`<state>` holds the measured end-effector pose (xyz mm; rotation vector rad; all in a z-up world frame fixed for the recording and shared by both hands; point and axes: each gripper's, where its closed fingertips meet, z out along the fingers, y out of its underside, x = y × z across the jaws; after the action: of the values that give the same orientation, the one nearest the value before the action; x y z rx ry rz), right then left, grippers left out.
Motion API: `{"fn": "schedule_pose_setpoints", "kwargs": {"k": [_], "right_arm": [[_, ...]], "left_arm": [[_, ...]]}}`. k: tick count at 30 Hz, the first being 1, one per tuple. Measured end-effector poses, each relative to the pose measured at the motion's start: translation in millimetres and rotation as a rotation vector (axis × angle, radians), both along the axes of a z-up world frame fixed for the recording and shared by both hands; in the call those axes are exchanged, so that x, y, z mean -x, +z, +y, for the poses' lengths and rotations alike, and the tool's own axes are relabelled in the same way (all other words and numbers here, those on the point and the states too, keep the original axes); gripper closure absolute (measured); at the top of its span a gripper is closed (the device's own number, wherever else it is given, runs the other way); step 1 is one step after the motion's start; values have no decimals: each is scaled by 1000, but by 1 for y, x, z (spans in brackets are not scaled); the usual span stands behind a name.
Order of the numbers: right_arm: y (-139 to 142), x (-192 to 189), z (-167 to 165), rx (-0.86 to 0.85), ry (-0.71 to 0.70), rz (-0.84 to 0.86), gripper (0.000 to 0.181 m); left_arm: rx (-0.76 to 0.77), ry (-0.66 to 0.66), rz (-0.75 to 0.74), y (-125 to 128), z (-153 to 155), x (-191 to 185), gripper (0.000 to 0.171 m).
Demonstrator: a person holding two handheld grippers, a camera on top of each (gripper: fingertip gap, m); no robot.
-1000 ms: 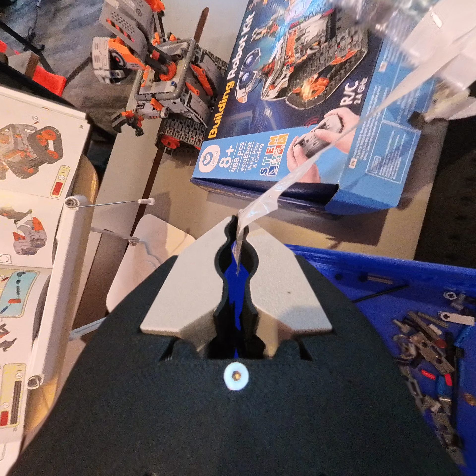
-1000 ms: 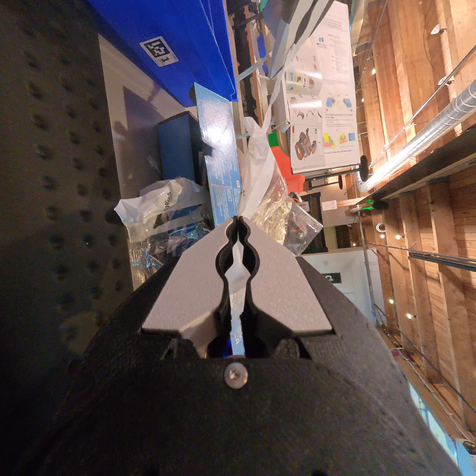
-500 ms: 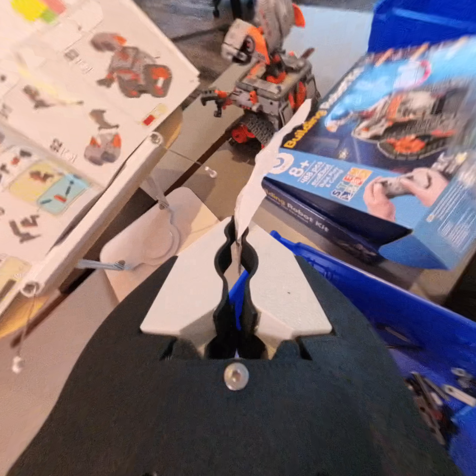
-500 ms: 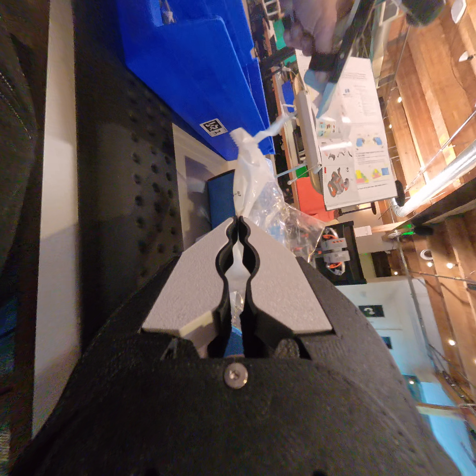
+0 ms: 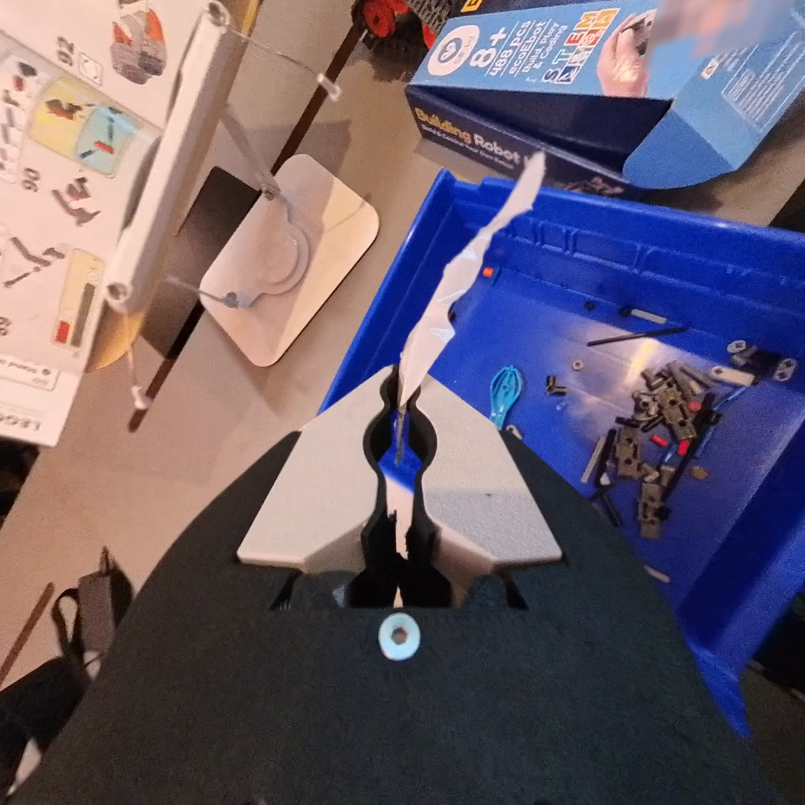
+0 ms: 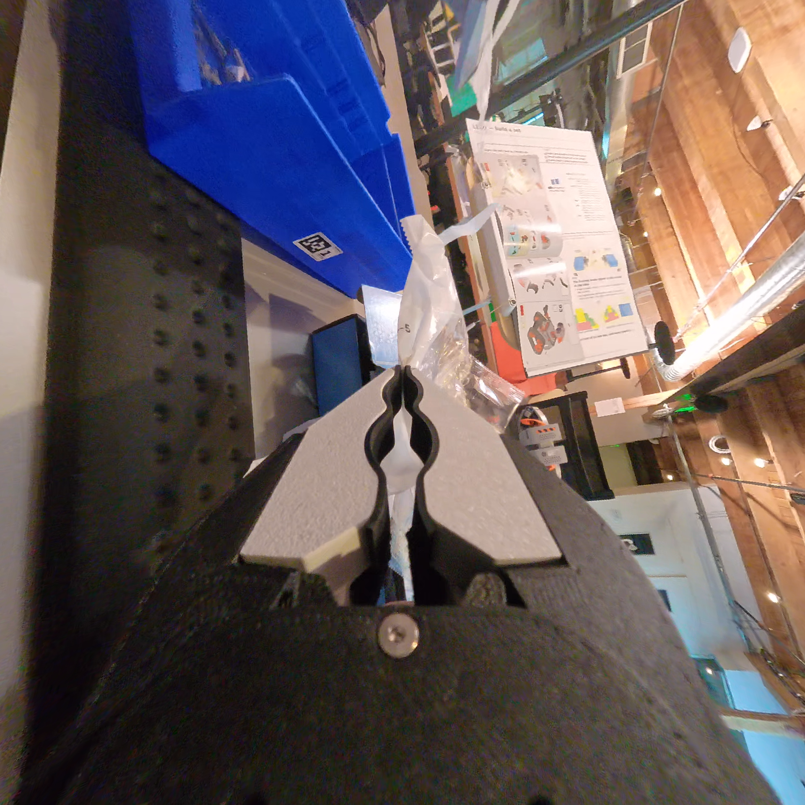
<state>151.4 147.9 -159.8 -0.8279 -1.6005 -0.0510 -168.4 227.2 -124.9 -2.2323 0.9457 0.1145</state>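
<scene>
Plastic strip (image 5: 453, 300) pinched in left tongs (image 5: 403, 383); right tongs (image 6: 401, 374) clamp clear bag (image 6: 429, 313)

One blue bin (image 5: 610, 244), one kit box (image 5: 566, 65), two claws, one instruction sheet (image 6: 562, 244).

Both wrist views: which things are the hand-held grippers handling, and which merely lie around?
Handled:
- left hand-held gripper: torn plastic strip
- right hand-held gripper: clear plastic bag

Lying around:
- blue bin with loose parts
- kit box
- instruction sheet
</scene>
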Motion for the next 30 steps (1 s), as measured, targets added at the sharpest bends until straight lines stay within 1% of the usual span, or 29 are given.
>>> {"fn": "schedule_pose_setpoints", "kwargs": {"k": [1,3,5,6,8,9,11,13,15,17,18,21,22,24,28,30], "right_arm": [[1,1,2,-3,-1,-1,181],[3,5,4,2,1,0,181],[5,8,3,15,10,6,181],[6,9,2,12,8,3,181],[8,10,1,6,5,1,181],[8,9,0,10,1,-1,181],[8,4,-4,26,-2,-9,181],[3,0,-16,60,26,-26,181],[-7,-4,-28,82,46,-55,181],[-16,-6,-37,101,50,-59,181],[-20,-9,-39,113,47,-54,181],[-25,-19,-43,153,39,-18,181],[-26,-22,-44,165,36,-5,181],[-29,-29,-45,183,32,17,181],[-33,-43,-43,212,29,44,181],[-34,-48,-41,223,30,54,181]], "left_arm": [[-17,2,22,5,-6,9,171],[20,-69,0,7,-25,5,171],[9,-63,81,8,-33,11,171],[36,-98,88,4,-40,6,171],[0,-134,102,6,-41,-6,171],[0,-169,81,6,-42,-19,171],[-50,-232,61,19,-40,-46,171],[-69,-342,38,35,-37,-88,171],[-99,-454,56,50,-25,-139,171],[-79,-608,81,54,-14,-201,171],[-76,-665,107,54,-4,-232,171],[-43,-823,225,36,27,-318,171],[-31,-861,243,29,38,-345,171],[-17,-927,233,18,58,-398,171],[-53,-971,260,-4,107,-478,171],[-12,-973,292,-28,128,-503,171]]}}
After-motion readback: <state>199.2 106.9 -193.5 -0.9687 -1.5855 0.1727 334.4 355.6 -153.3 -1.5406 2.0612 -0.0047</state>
